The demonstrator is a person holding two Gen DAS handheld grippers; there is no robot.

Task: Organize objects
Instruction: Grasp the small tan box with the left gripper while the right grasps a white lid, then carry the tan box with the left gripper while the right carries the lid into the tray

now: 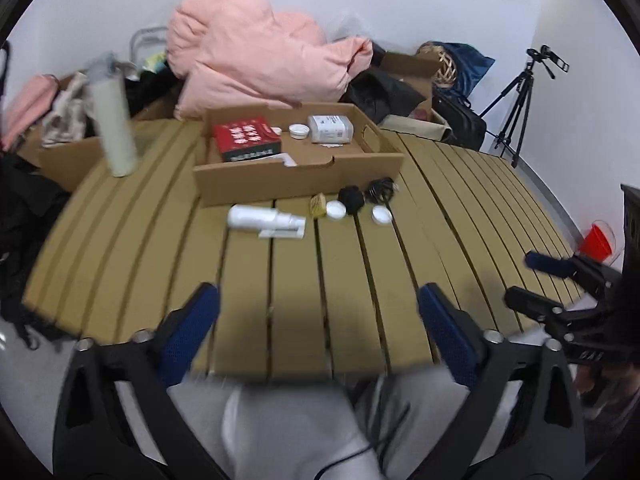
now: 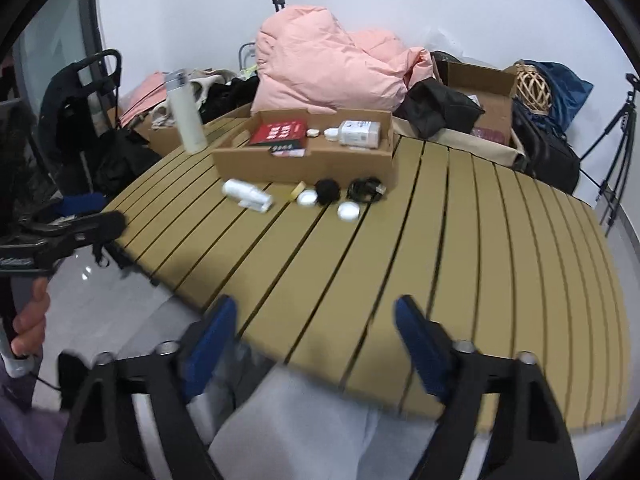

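Note:
A shallow cardboard box [image 1: 304, 184] [image 2: 304, 164] stands at the far side of a slatted tan table [image 1: 304, 300] [image 2: 440, 260]. It holds a red box [image 1: 246, 138] [image 2: 278, 134], a clear bottle [image 1: 330, 129] [image 2: 358, 132] and a small white lid [image 1: 299, 131]. In front of it lie a white spray bottle [image 1: 260, 218] [image 2: 244, 194], two white round jars [image 1: 335, 211] [image 1: 381, 215] [image 2: 307, 199] [image 2: 348, 212], a black fuzzy ball [image 1: 351, 199] [image 2: 327, 191], a coiled black cable [image 1: 380, 189] [image 2: 364, 190] and a small tan piece [image 1: 318, 205]. My left gripper [image 1: 318, 308] and right gripper [image 2: 316, 320] are open and empty, near the table's front edge.
A tall white flask [image 1: 112, 120] [image 2: 186, 114] stands at the far left of the table. A pink quilt [image 1: 256, 56] [image 2: 332, 64], cardboard boxes, bags and clothes are piled behind. A tripod [image 1: 520, 108] stands at the right. A red cup [image 1: 596, 240] sits low at the right.

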